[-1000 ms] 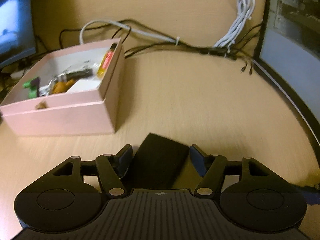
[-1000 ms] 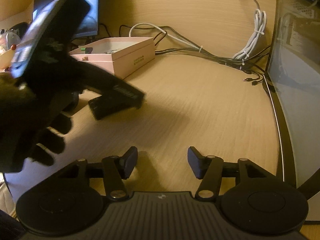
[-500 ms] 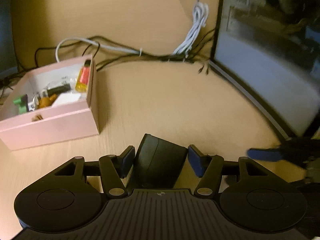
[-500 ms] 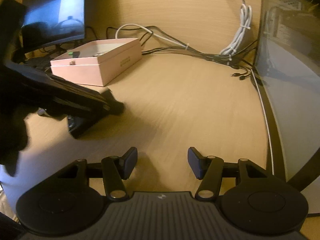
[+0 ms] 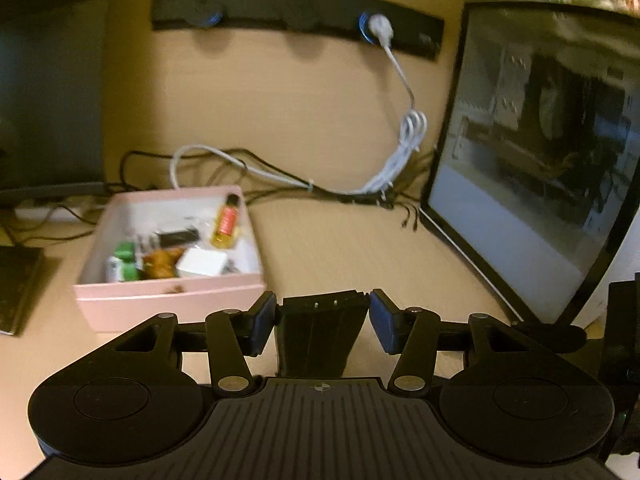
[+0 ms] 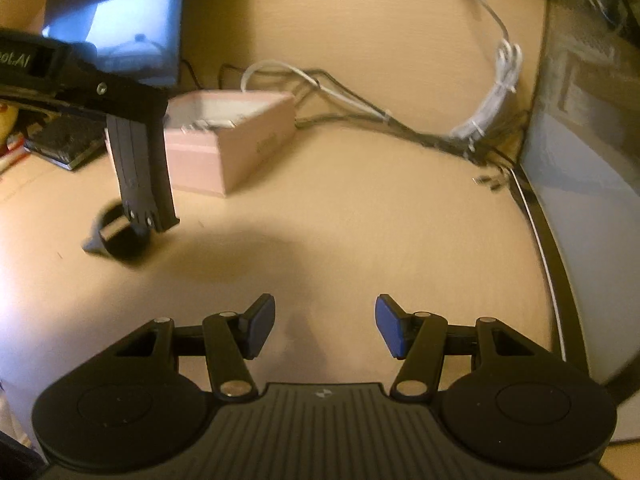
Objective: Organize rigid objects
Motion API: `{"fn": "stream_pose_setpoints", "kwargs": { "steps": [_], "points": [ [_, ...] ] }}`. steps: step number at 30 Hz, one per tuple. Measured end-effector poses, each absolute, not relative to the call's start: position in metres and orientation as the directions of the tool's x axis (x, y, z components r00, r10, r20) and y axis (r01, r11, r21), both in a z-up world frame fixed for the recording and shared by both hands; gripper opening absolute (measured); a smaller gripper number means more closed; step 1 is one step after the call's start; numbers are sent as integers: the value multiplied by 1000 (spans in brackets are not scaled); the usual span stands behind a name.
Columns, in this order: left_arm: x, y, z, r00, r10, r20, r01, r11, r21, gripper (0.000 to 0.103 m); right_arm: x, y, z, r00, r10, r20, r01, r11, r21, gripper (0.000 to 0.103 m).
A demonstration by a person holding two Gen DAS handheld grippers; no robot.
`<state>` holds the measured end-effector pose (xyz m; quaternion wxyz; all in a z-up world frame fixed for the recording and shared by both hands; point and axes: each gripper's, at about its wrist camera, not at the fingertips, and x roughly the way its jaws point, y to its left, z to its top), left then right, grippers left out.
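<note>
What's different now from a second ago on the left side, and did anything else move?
The left gripper has closed in on the black block and lifted it clear of the desk; in the right wrist view it hangs above the desk beside the pink box. The right gripper stayed open and empty. The box and the cables kept their places.

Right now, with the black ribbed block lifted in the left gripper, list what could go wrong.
The left gripper, whose jaws have just been closing on the black ribbed block, holds it by one end; it could swing or slip. The open pink box looks crowded, so the block may not fit flat.
</note>
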<state>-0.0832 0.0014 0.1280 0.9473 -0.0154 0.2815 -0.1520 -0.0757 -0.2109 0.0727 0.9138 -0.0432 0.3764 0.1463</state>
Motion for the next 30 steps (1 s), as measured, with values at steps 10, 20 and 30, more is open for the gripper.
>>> {"fn": "stream_pose_setpoints", "kwargs": {
  "steps": [10,20,30],
  "points": [
    [-121,110,152,855,-72,-514,18,994,-110,56,-64,-125,101,604,488,-630,-567,819,91,56],
    [-149,168,140,833,39,-552,-144,978,-148,56,-25,-64,77,430,577,-694,-800,600,3,56],
    [-151,179,130,813,38,-581,-177,967,-185,56,-22,-45,62,243,620,-746,-865,487,123,58]
  ]
}}
